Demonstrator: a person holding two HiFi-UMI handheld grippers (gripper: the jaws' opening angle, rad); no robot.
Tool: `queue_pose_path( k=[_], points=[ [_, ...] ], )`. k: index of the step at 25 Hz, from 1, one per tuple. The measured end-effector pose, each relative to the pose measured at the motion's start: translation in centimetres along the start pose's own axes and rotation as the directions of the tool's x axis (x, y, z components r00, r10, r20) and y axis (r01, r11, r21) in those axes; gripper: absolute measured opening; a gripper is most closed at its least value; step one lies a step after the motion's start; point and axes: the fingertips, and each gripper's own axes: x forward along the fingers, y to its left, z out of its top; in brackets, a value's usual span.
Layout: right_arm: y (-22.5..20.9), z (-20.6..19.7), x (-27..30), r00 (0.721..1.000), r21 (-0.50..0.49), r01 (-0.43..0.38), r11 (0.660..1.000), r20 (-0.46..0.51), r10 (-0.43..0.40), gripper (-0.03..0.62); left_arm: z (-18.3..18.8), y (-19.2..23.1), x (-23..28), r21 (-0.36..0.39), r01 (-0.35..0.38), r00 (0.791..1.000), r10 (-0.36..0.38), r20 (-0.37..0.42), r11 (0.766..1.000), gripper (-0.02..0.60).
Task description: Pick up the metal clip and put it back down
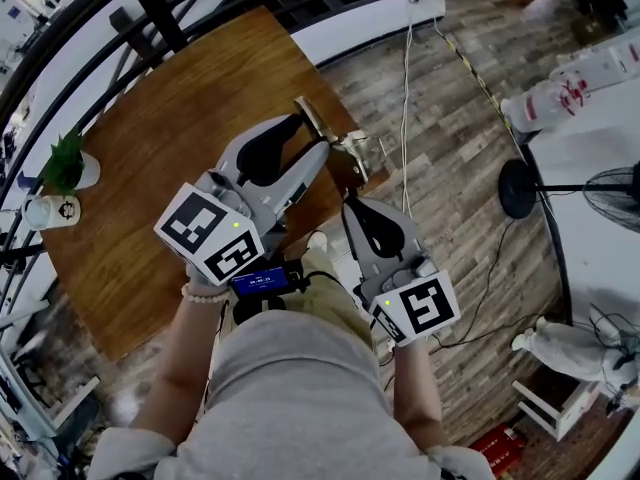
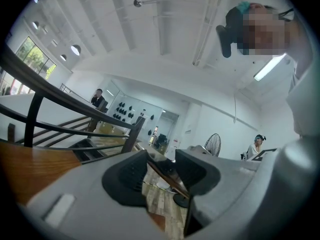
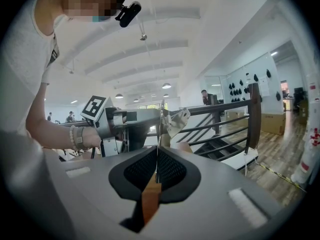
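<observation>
The metal clip [image 1: 347, 141] is a thin silvery piece held over the right corner of the wooden table [image 1: 150, 168]. My left gripper [image 1: 322, 151] is shut on it. In the left gripper view the metal clip [image 2: 167, 176] crosses as a slanted strip between the two dark pads of my left gripper [image 2: 160, 171]. The right gripper view shows the metal clip [image 3: 175, 120] sticking out of the left gripper [image 3: 150, 121], raised in the air. My right gripper [image 1: 352, 208] sits just below and right of the clip. The pads of my right gripper [image 3: 157, 169] are pressed together and hold nothing.
A potted plant [image 1: 68, 163] and a white mug [image 1: 50, 211] stand at the table's left edge. A black railing [image 1: 150, 8] runs along the far side. On the wood floor to the right are a cable [image 1: 405, 98] and a standing fan [image 1: 520, 188].
</observation>
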Motion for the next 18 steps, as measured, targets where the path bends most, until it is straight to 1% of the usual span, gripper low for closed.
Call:
queue_pose_path(
  k=[13,18],
  points=[
    [-1.0,-2.8,1.7,0.997,0.032,-0.032,0.999,-0.064,0.034,0.031,-3.2,2.6,0.4,-0.044,-0.05,0.997,0.047,-0.061,0.998,0.166],
    [-1.7,-4.5,2.5,0.994,0.068,-0.056,0.996,-0.09,0.062,0.031,-5.0,3.8,0.8,-0.057,-0.078,0.993,0.072,-0.092,0.995,0.166]
  ],
)
